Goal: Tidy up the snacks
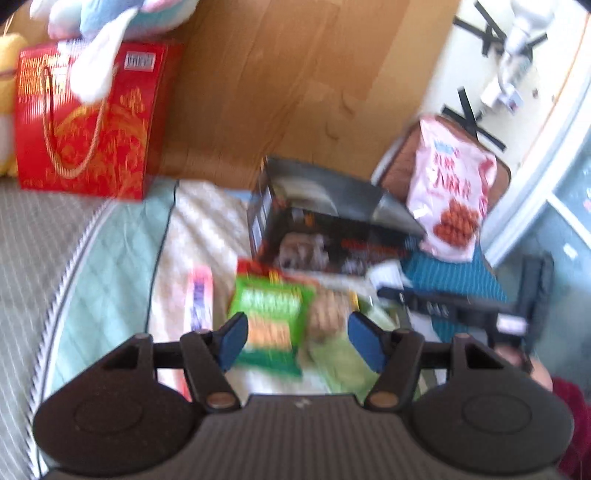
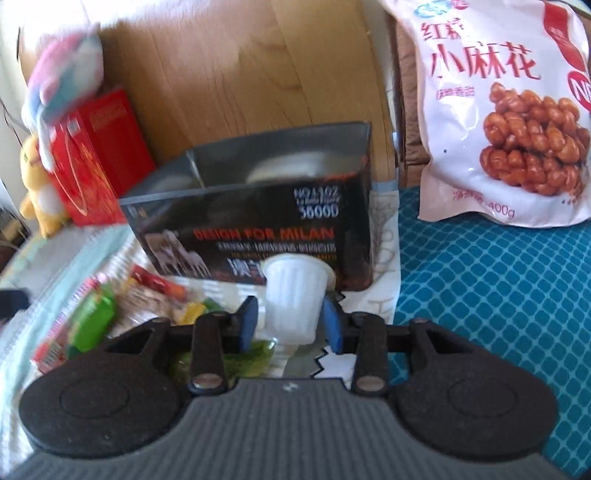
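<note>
While the right gripper (image 2: 289, 325) clamps a white ribbed plastic cup (image 2: 291, 299) between its blue pads (image 2: 248, 325), the cup sits held just in front of the black box (image 2: 258, 221), whose top is open and whose front reads "DESIGN FOR MILAN". Cup appears upside-down, wide rim away from the camera; contents cannot be told.

Left gripper (image 1: 299, 339): jaws spread wide, nothing between them touching the pads. It hovers over a green snack packet (image 1: 269, 325) lying on the bed (image 1: 110, 266). Frame is motion-blurred, so print on the packet is unreadable. Just beside the green packet: a pink-and-white packet (image 1: 199, 299) on its left and a clear bag of tan pieces (image 1: 328, 310) on its right.

Right wrist view shows the same loose pile (image 2: 110, 306) of snacks left of the gripper, on the quilted cover.

Large pink bag (image 2: 498, 110) printed with twisted fried dough stands upright on the teal patterned cloth (image 2: 498, 295), leaning against a brown cushion, right of the black box.

Red gift box (image 1: 85, 122) with gold cord handle stands at the headboard side, a plush toy (image 1: 103, 22) resting on top of it. Wooden headboard (image 1: 277, 74) behind the black box.
</note>
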`<act>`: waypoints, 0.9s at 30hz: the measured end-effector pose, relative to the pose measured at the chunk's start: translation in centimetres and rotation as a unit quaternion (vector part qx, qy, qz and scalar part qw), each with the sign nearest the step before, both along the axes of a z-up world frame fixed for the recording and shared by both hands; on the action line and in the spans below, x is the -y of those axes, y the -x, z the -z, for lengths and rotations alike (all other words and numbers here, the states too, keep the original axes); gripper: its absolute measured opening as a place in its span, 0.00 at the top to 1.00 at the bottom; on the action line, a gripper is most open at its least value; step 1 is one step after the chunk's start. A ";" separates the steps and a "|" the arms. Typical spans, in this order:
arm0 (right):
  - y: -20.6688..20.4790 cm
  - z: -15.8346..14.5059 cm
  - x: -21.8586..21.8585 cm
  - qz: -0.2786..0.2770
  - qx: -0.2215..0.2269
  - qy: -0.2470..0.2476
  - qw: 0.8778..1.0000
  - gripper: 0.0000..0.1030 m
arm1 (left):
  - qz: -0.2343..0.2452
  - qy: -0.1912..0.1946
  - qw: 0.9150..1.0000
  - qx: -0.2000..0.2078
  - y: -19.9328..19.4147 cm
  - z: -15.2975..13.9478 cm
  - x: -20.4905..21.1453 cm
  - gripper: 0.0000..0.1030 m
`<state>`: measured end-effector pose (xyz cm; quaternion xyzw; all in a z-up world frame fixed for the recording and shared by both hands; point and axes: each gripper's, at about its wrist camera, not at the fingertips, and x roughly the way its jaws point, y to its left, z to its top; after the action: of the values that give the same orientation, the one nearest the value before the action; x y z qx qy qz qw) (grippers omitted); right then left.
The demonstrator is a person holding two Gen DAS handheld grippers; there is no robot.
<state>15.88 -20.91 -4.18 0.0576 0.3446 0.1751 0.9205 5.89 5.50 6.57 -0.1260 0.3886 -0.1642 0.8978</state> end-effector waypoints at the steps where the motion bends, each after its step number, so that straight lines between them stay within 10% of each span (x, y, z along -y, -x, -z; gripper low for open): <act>1: 0.2 0.0 0.2 0.002 0.000 0.002 1.000 0.67 | 0.002 -0.003 1.000 -0.007 0.6 0.4 0.1 0.40; 13: 17.5 -3.1 2.8 -0.128 0.027 -0.005 0.991 0.67 | 0.056 -0.042 0.998 -0.001 7.4 2.7 1.1 0.40; 18: 19.8 -1.8 -1.5 -0.236 0.028 0.028 0.971 0.66 | 0.086 -0.030 0.996 0.001 8.6 2.9 1.9 0.39; 27: 20.8 -0.7 -1.3 -0.210 0.040 0.058 0.975 0.51 | 0.114 -0.039 0.993 -0.005 9.5 3.1 3.4 0.40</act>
<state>-4.96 -19.59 -3.46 -0.0764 0.3213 0.3469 0.8778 -3.65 2.08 3.48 -0.0463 0.4107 -0.2499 0.8756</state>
